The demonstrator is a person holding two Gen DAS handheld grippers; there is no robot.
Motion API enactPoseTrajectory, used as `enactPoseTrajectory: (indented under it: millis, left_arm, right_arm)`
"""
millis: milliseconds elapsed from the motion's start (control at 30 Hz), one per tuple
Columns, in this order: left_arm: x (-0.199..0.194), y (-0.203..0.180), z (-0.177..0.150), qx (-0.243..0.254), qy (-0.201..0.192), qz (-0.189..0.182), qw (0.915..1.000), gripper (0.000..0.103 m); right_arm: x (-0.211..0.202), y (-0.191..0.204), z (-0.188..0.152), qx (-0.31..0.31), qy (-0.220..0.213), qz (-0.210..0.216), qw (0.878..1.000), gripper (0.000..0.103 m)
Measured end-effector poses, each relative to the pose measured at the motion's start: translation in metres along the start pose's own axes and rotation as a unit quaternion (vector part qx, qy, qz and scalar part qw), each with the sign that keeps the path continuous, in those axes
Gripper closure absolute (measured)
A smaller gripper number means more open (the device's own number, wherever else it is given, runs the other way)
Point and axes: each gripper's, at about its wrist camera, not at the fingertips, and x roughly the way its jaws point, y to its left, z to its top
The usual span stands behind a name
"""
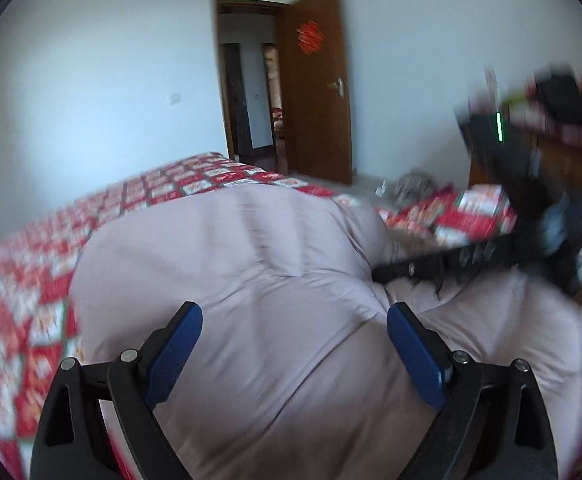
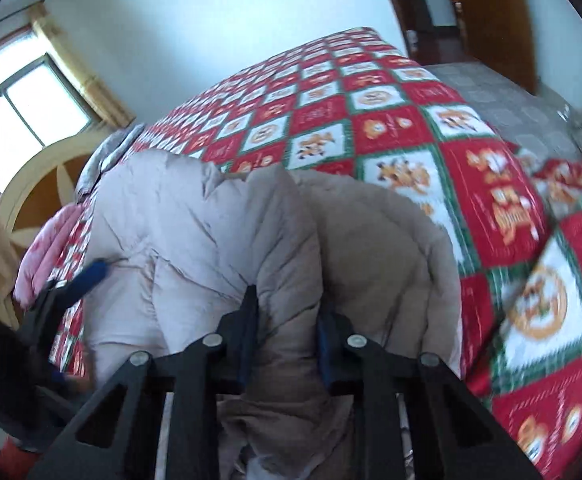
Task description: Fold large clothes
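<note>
A red-and-white checked quilted bedspread [image 2: 391, 120] is laid under a puffy beige padded coat [image 2: 219, 232]; a brown wooden door [image 1: 317, 92] is seen at 12 o'clock. The right gripper [image 2: 287, 320] is clamped on a coat fold; the left gripper [image 1: 294, 334] is held agape above it.

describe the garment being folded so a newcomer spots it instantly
Find the bed with the red, white and green checked bedspread. The puffy quilted coat lies heaped on its near part, a fold pinched in the right hand-held gripper. It is the only plain pale beige thing there; the bedding beside it is pink.
</note>
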Motion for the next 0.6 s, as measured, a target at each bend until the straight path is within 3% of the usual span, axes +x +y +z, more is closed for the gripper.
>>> enactPoseTrajectory:
  millis: [67,167,200,267,300,367,433,533,600]
  left_arm:
    - [-0.017,0.028,-0.001,-0.060,-0.018,0.010,0.9980,0.009]
    - [-0.030,0.077,-0.002,-0.147,-0.039,0.074,0.9856,0.009]
    - [-0.027,0.091,-0.002,-0.175,-0.037,0.095,0.9792,0.009]
    - [-0.006,0.101,0.000,-0.206,-0.011,0.095,0.9740,0.009]
    - [0.014,0.098,0.001,-0.208,0.017,0.082,0.9744,0.009]
    - [0.048,0.075,-0.003,-0.160,0.075,0.079,0.9811,0.009]
    - [0.064,0.052,-0.002,-0.100,0.086,0.119,0.9841,0.009]
    - [0.067,0.053,-0.002,-0.094,0.099,0.112,0.9843,0.008]
    - [0.066,0.059,-0.005,-0.099,0.099,0.102,0.9849,0.008]
  right_arm:
    - [-0.003,-0.009,-0.008,0.031,-0.011,0.007,0.999,0.080]
    - [-0.002,-0.010,-0.018,0.053,-0.034,-0.005,0.998,0.080]
    - [-0.002,-0.008,-0.020,0.057,-0.039,-0.008,0.998,0.080]
    - [0.001,-0.014,-0.023,0.083,-0.047,0.006,0.995,0.080]
    - [0.002,-0.017,-0.024,0.091,-0.044,0.015,0.995,0.079]
    - [0.004,-0.019,-0.019,0.092,-0.030,0.024,0.995,0.078]
    - [0.000,-0.016,-0.012,0.069,-0.015,0.008,0.997,0.075]
    - [-0.015,-0.013,-0.003,0.040,-0.009,-0.004,0.999,0.065]
    - [-0.031,-0.010,0.003,0.022,-0.021,-0.035,0.999,0.038]
